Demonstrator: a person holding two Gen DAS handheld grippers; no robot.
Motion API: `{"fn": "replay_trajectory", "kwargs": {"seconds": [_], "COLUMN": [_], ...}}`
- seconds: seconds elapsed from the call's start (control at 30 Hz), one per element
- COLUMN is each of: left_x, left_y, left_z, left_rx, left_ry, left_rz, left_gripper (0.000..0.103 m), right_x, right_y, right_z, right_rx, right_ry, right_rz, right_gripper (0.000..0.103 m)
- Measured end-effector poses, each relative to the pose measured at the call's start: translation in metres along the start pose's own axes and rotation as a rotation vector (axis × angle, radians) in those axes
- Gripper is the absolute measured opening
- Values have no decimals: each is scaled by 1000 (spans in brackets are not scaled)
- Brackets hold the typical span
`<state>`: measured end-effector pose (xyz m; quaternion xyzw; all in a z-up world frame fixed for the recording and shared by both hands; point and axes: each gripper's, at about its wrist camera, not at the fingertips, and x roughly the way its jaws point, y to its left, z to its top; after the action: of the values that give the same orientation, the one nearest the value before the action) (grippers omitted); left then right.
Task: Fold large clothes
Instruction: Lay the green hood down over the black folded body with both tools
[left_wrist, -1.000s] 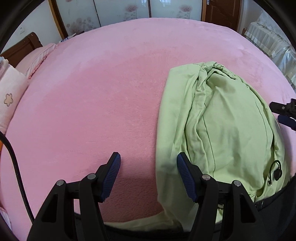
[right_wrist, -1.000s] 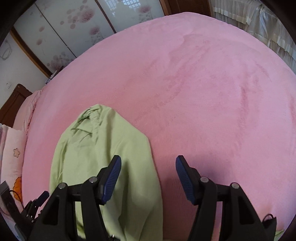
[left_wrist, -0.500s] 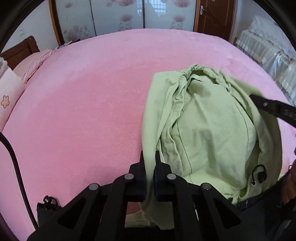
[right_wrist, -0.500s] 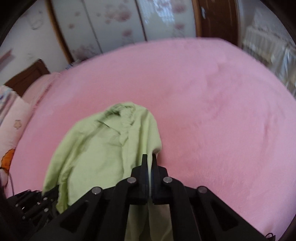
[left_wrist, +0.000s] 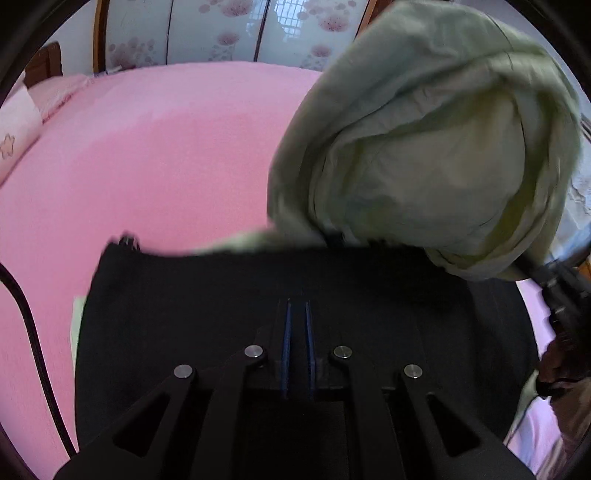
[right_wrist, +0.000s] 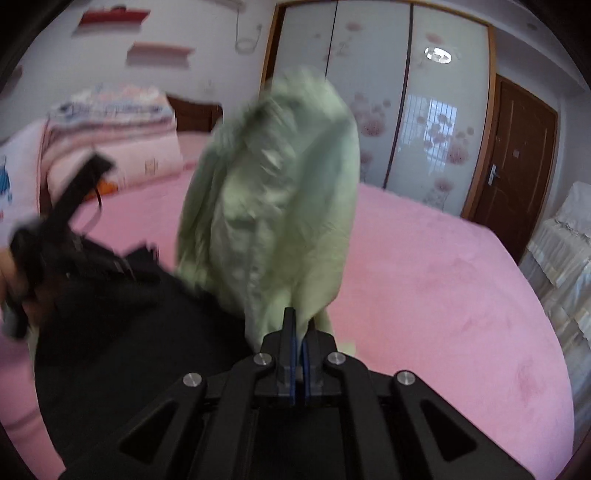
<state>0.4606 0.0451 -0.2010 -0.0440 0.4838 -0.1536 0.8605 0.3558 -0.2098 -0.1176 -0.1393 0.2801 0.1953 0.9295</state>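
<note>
We've got the light green garment (right_wrist: 273, 206) up off the pink bed cover (right_wrist: 436, 280) now, billowing and blurred. In the right wrist view it fills the middle of the frame, rising from the fingertips at lower centre to near the top, in front of the sliding wardrobe doors (right_wrist: 373, 110). Our right gripper (right_wrist: 298, 332) is clenched on it: a strip of green cloth runs straight down between the two blue pads, with the jaws pressed together. At the left of that frame we see our other tool as a dark blur, and below it a wide black fabric (right_wrist: 122, 332) spreading across the lower left.

Over to the left wrist view: the garment (left_wrist: 424, 147) balloons in the upper right, a hollow puffed shape with the paler inside facing us. Our left gripper (left_wrist: 297, 314) has its jaws drawn tight, blue pads nearly meeting. Black fabric (left_wrist: 258, 295) lies all around and ahead of the fingertips, covering the lower middle of the frame, and we can't tell from here what the pads are pinching. A black cable (left_wrist: 33, 332) curves down the left edge, and pink cover (left_wrist: 147, 155) fills the upper left, with a pillow (left_wrist: 14, 129) at the far left edge.
</note>
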Motion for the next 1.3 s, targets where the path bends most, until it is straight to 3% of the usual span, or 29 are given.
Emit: {"fn": "replay_trajectory", "kwargs": {"seconds": [0.17,0.33,0.47,0.63,0.67,0.83,0.93,0.97,1.07,1.17,1.3], "left_x": [-24,-39,-46,-51,-48,-26,-7,1,18,14,-8], "left_y": [11,7,1,-14,-22,-29,-21,-17,-5,-6,-31], "left_z": [-34,-47,-51,-57,-59,-75,-82,-83,-88,-91,-103], "left_rx": [-35,-40,-17,-12,-7,-48,-112,-150,-278,-313,-238], "left_ry": [53,91,119,153,158,184,193,197,177,134,96], "left_rz": [-22,-31,-55,-125,-131,-138,-153,-179,-264,-264,-236], "left_gripper": [5,6,8,12,13,15,16,16,16,7,3], "right_x": [-3,-25,-39,-56,-56,-40,-23,-18,-6,-13,-43], "right_y": [13,9,7,11,13,27,41,48,60,65,44], "right_z": [-49,-54,-59,-62,-62,-69,-75,-75,-75,-68,-72], "right_rx": [68,282,450,610,630,678,689,685,675,621,712], "right_ry": [175,197,222,212,216,269,305,318,334,306,216], "right_rz": [4,89,164,281,286,281,309,311,340,306,310], "right_gripper": [7,15,44,53,57,57,53,46,10,4,2]}}
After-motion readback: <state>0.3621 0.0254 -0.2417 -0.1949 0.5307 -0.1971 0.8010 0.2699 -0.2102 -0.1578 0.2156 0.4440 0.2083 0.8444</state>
